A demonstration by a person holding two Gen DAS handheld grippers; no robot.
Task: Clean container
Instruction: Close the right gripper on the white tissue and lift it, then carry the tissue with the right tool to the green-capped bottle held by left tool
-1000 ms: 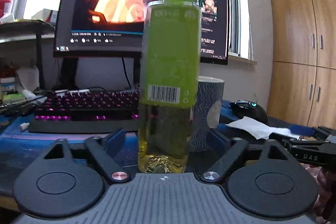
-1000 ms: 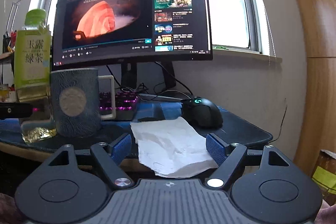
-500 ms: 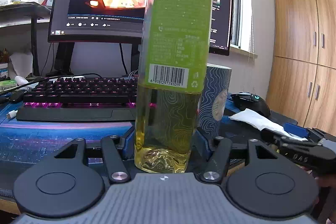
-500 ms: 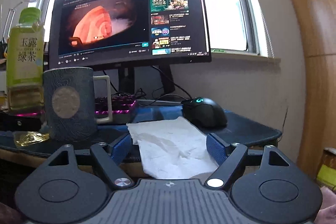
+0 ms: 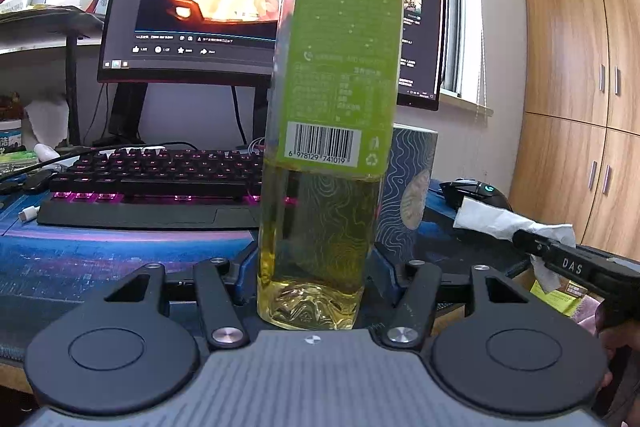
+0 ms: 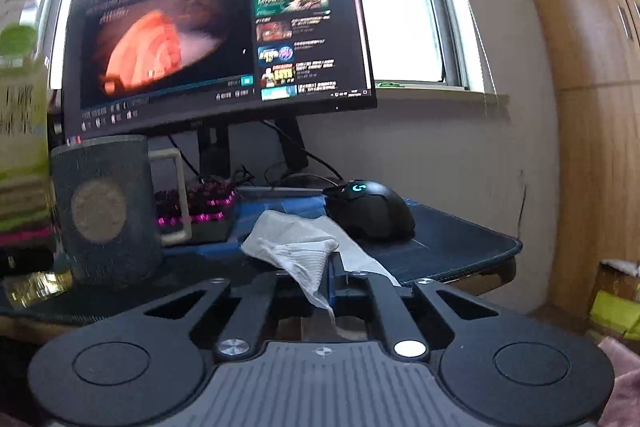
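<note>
A clear bottle (image 5: pixel 332 107) with a green label and cap, holding yellow tea, stands upright on the desk mat. My left gripper (image 5: pixel 310 279) is closing on its base, and both pads press its sides. Just behind it stands a dark blue patterned mug (image 5: pixel 408 187), which the right wrist view shows with a white handle (image 6: pixel 108 211). My right gripper (image 6: pixel 330 279) is closing on a crumpled white tissue (image 6: pixel 296 247), pinched between its fingers. In the left wrist view this gripper (image 5: pixel 560 259) shows at the right with the tissue (image 5: pixel 492 219).
A lit keyboard (image 5: pixel 152 187) and a monitor (image 5: pixel 224 7) fill the back of the desk. A black mouse (image 6: pixel 372 207) lies just behind the tissue. Wooden cupboards (image 5: pixel 580 67) stand to the right, past the desk's edge (image 6: pixel 480 267).
My left jaws closed in onto the bottle's base. My right jaws went from wide open around the flat tissue to pinched together on it, bunching it up.
</note>
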